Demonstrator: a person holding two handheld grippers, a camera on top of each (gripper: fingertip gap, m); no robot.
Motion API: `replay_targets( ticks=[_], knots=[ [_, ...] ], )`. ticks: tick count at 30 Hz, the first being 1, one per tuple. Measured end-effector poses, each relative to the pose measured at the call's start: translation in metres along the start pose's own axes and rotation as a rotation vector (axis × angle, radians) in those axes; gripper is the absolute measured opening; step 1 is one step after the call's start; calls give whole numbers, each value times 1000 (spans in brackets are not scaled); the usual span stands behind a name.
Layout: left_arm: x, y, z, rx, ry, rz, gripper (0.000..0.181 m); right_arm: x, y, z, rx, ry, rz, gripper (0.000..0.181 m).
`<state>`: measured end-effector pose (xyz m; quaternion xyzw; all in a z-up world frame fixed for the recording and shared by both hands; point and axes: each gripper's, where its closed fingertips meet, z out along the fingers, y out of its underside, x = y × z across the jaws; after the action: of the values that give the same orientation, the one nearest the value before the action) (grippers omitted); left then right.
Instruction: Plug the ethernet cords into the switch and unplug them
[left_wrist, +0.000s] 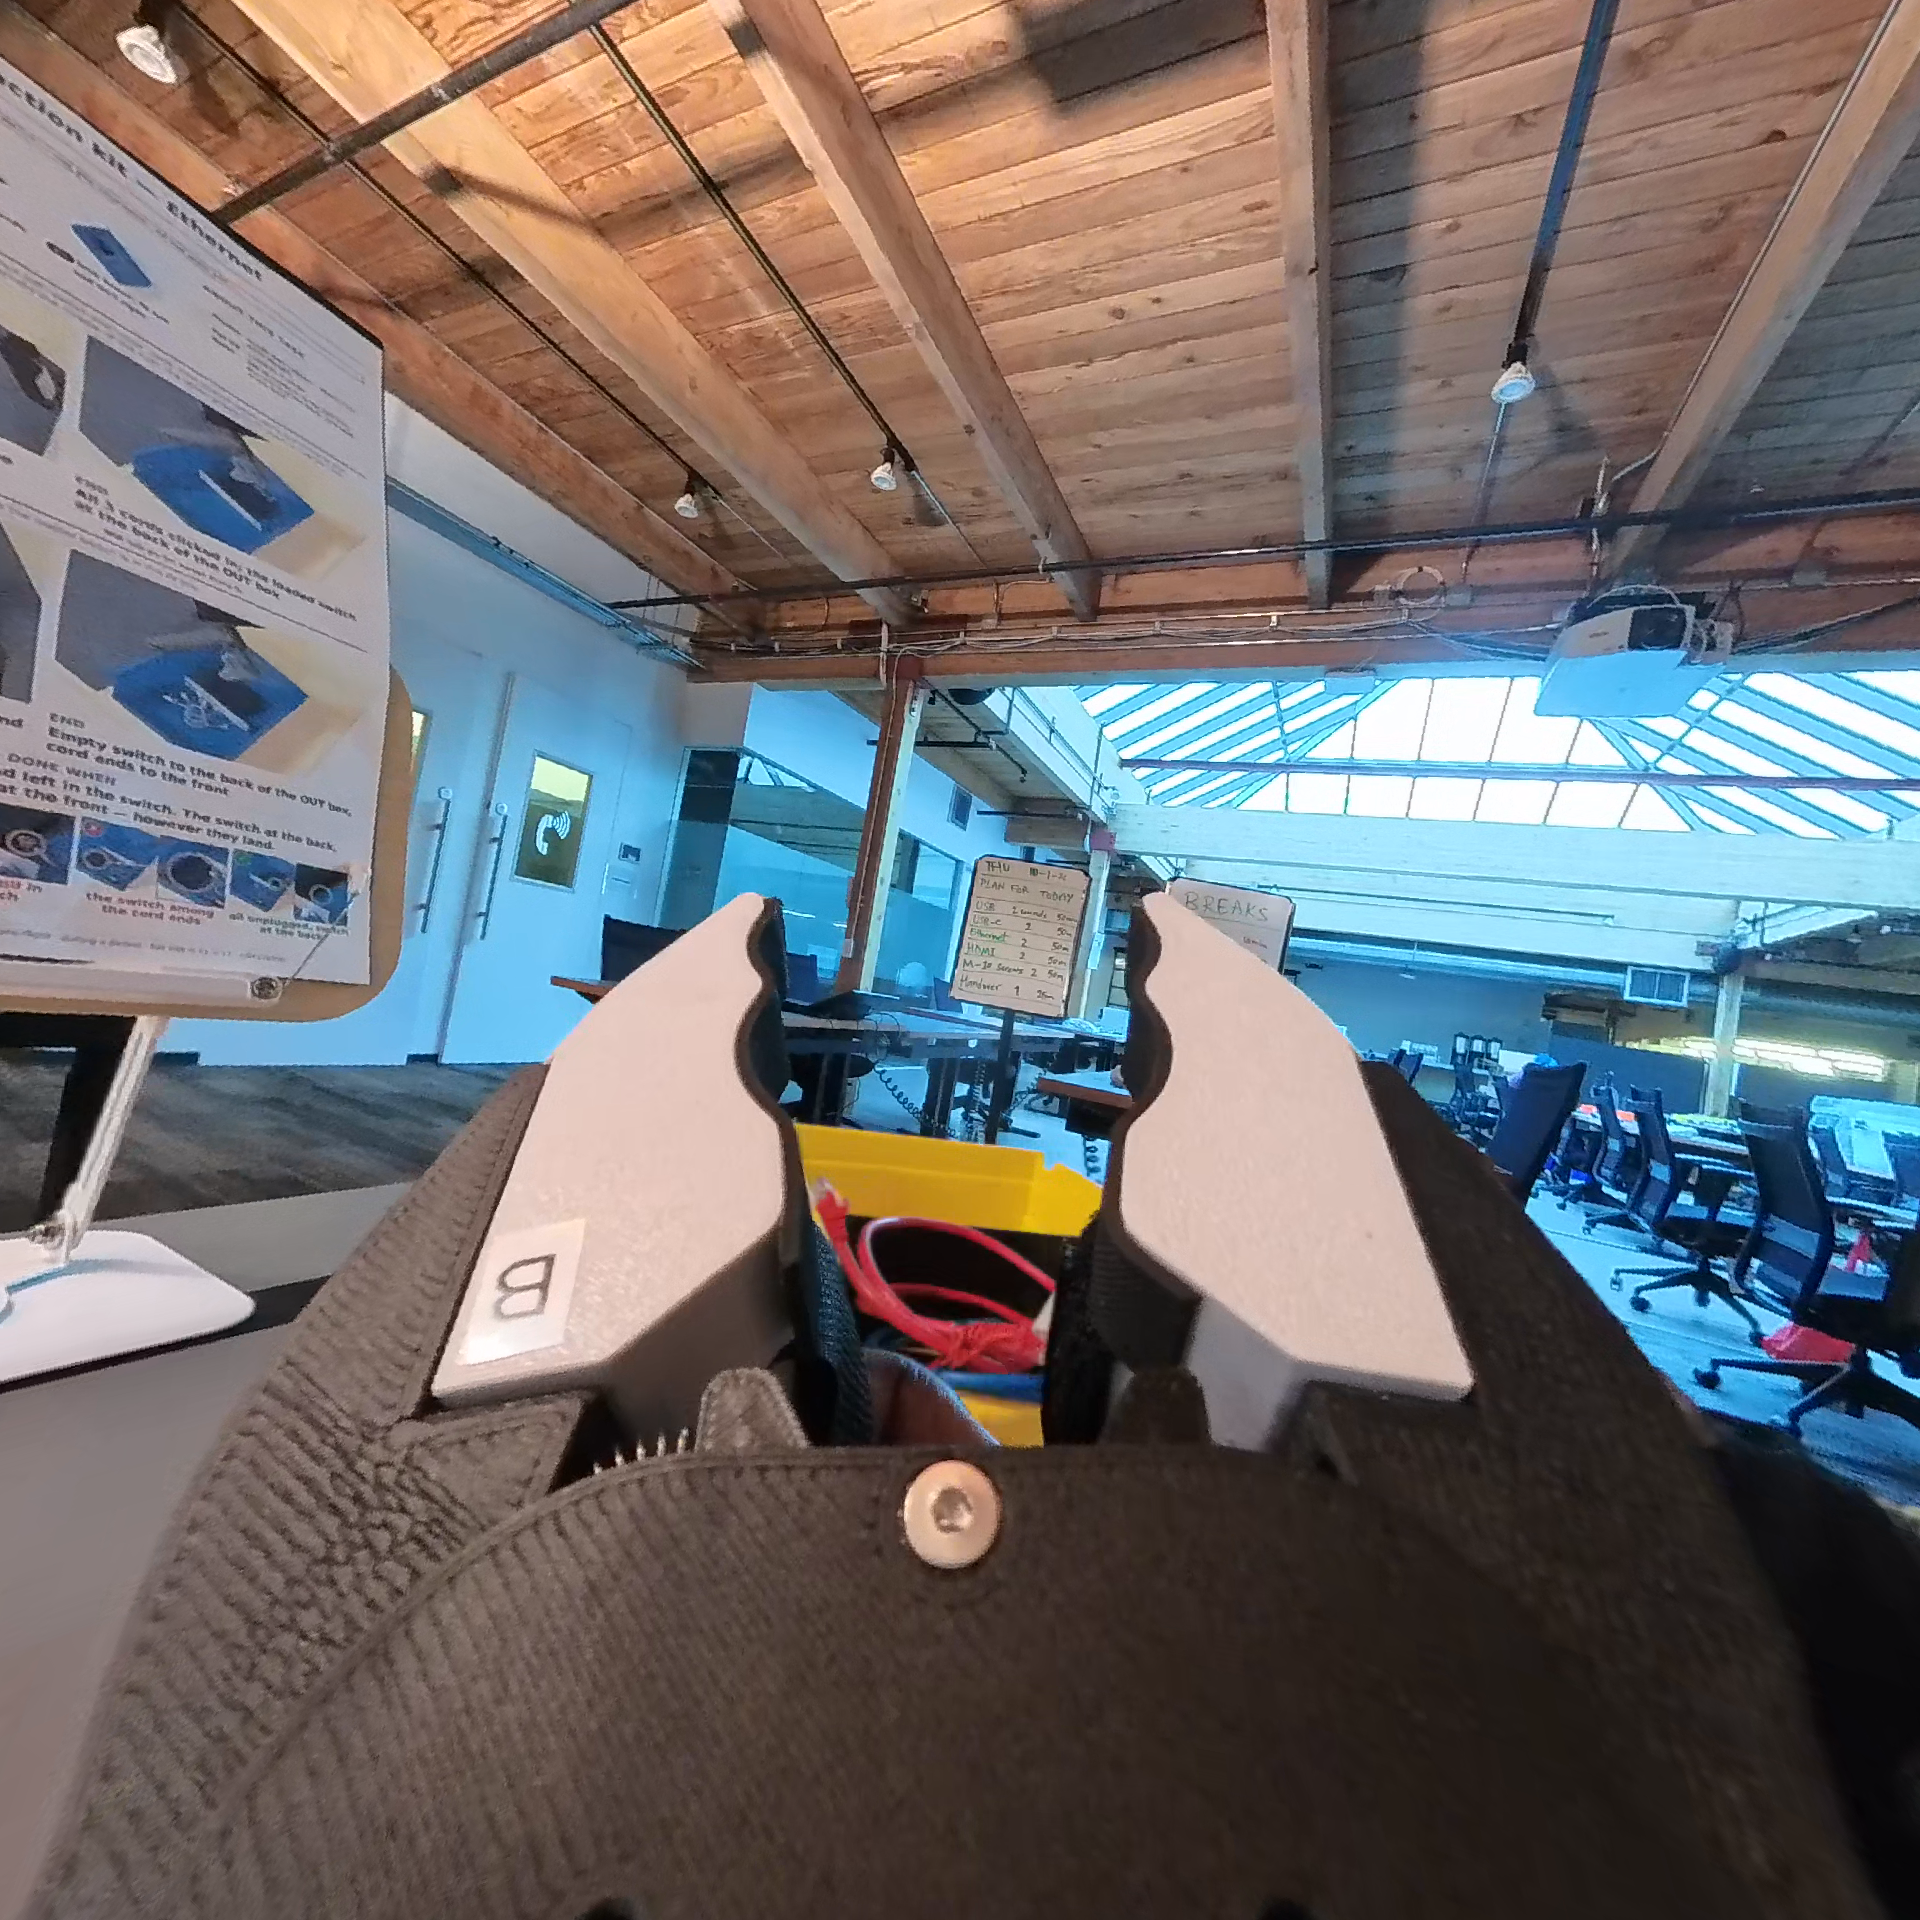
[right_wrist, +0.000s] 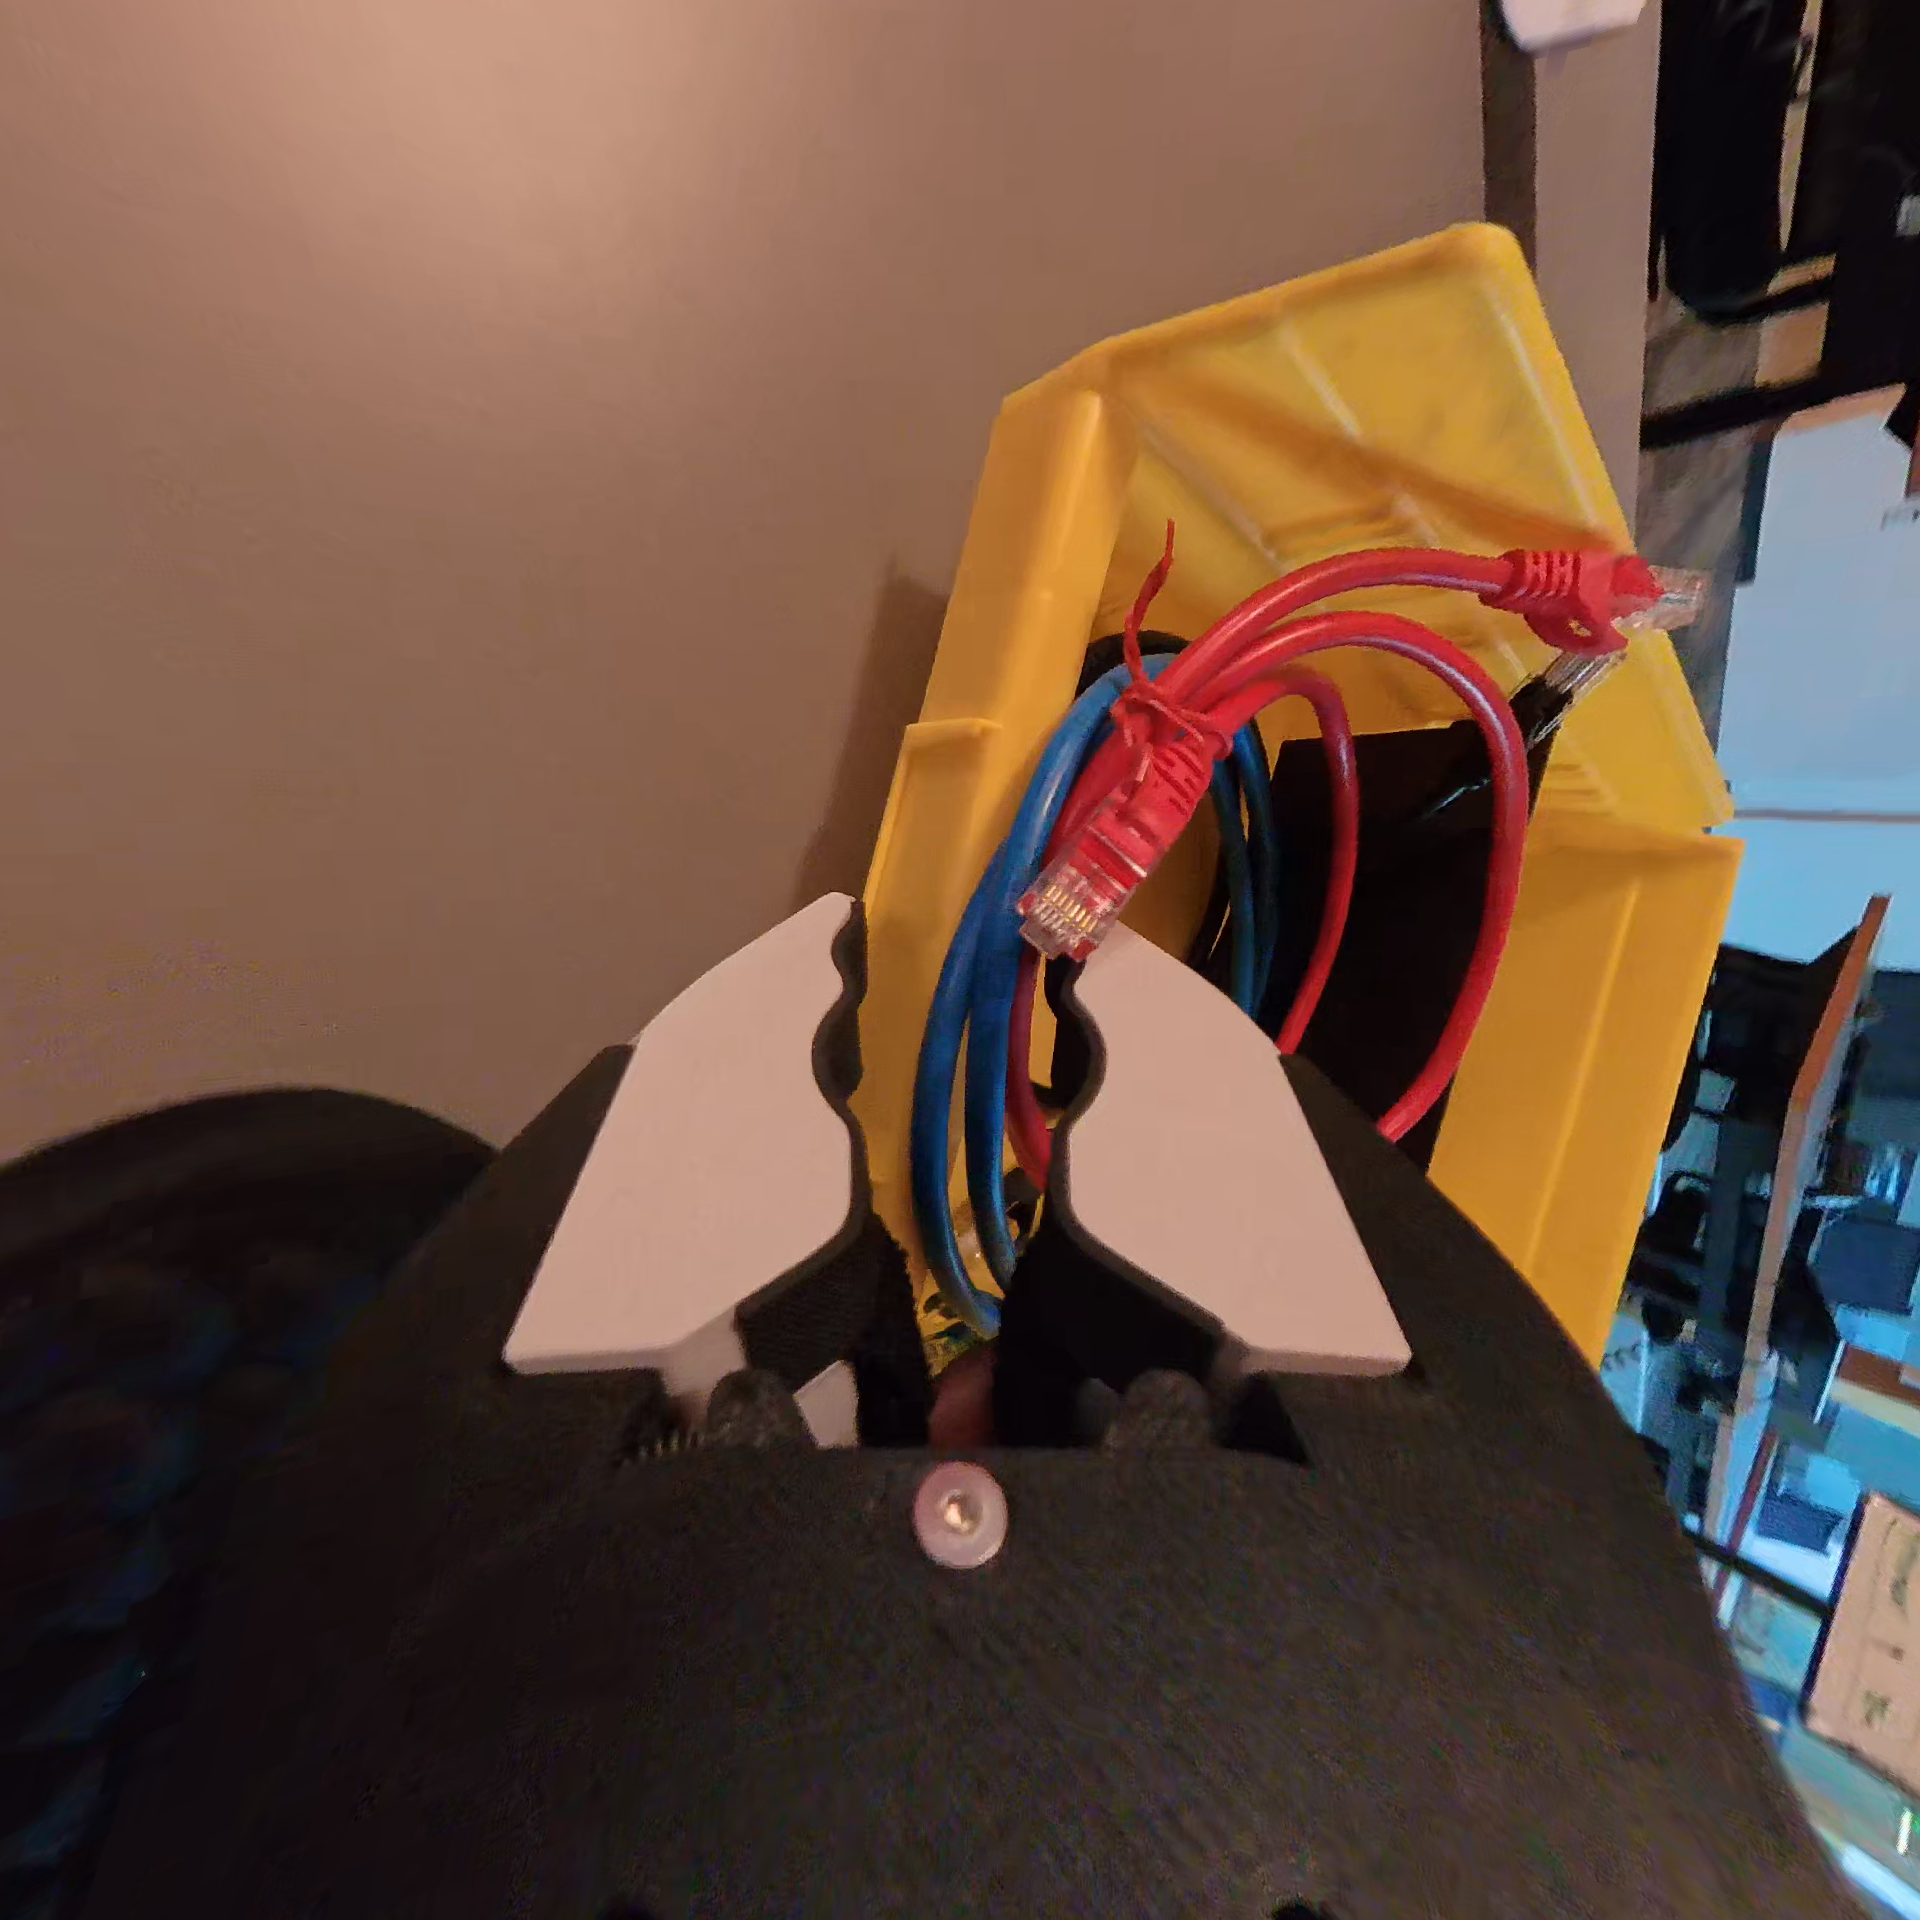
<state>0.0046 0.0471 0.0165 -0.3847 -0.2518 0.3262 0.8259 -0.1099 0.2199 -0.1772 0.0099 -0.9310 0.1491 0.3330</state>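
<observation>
A yellow bin (right_wrist: 1299, 416) holds a coiled red ethernet cord (right_wrist: 1496, 883), a blue ethernet cord (right_wrist: 951, 1039) and a black switch (right_wrist: 1340, 935). The bin is tilted in front of a beige wall. My right gripper (right_wrist: 966, 935) is closed partway on the bin's low front rim, with the blue loops between its jaws. A red plug (right_wrist: 1091, 883) hangs just above the right fingertip. My left gripper (left_wrist: 951, 935) is wide open and empty, pointing upward. The bin (left_wrist: 935, 1179) with the red cord (left_wrist: 935, 1236) shows low between its fingers.
An instruction sheet (left_wrist: 187, 623) stands on a white-based holder (left_wrist: 104, 1299) on the dark table (left_wrist: 156, 1507) to the left. Office chairs (left_wrist: 1766, 1247) and desks fill the room beyond. A dark rounded object (right_wrist: 208, 1247) lies left of the right gripper. Spacing between my two grippers at the tips: around 30 cm.
</observation>
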Motion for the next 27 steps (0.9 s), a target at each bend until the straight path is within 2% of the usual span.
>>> replay_targets(
  ticks=[3, 6, 10, 13, 15, 17, 20, 22, 27],
  knots=[
    [-2, -8, -1, 0, -16, 24, 62, -5, -26, 5, 45, -15, -51, 32],
    [-7, -30, -3, -22, -74, 101, 62, -13, -52, 9, 97, -38, -111, 32],
    [-15, -73, -16, -187, -147, 389, 62, -24, -87, 12, 169, -66, -193, 32],
    [-47, -108, -54, -350, -315, 597, 62, -34, -113, 14, 224, -81, -259, 32],
    [-86, -137, -96, -398, -552, 684, 62, -40, -129, 14, 263, -90, -304, 33],
    [-129, -149, -148, -505, -791, 697, 62, -46, -143, 14, 299, -100, -349, 33],
    [-180, -134, -229, -787, -1054, 580, 67, -55, -162, 14, 347, -122, -406, 33],
    [-199, -115, -264, -931, -1126, 483, 67, -61, -174, 14, 377, -137, -444, 33],
    [-214, -70, -281, -1023, -1044, 247, 60, -72, -198, 14, 456, -162, -522, 33]
  ],
)
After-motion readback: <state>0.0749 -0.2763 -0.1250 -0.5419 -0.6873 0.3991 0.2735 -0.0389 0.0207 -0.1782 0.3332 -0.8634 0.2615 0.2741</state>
